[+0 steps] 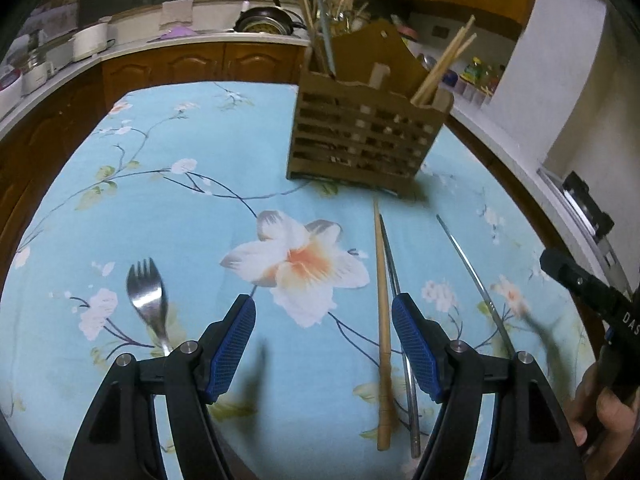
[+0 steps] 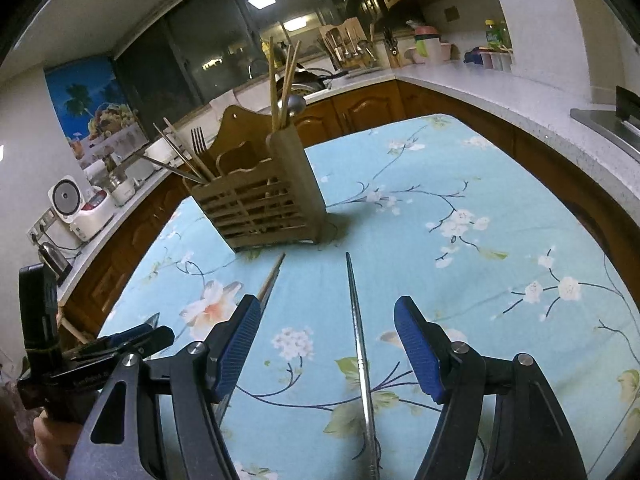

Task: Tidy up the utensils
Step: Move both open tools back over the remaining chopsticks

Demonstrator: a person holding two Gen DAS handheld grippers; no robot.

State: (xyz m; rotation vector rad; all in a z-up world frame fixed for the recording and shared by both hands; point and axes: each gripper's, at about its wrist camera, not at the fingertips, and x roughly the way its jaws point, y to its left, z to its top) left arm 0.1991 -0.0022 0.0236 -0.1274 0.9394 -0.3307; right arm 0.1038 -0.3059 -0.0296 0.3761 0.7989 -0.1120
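A wooden utensil holder [image 1: 366, 136] stands on the blue floral tablecloth [image 1: 180, 220], with chopsticks and a fork in it; it also shows in the right wrist view [image 2: 264, 196]. My left gripper [image 1: 324, 344] is open and empty above the cloth. A wooden chopstick [image 1: 382, 312] and a metal chopstick [image 1: 400, 320] lie between its fingers, near the right one. A metal fork [image 1: 148, 300] lies to its left. Another metal chopstick [image 1: 476, 284] lies to the right. My right gripper [image 2: 326, 348] is open, with that metal chopstick [image 2: 360, 352] lying between its fingers.
Wooden kitchen cabinets and a white counter [image 2: 500, 96] run around the table. A rice cooker [image 2: 80, 208] and a kettle stand on the counter at the left. A sink with a pan [image 1: 264, 22] is behind the holder. The tablecloth [image 2: 480, 240] spreads right of the holder.
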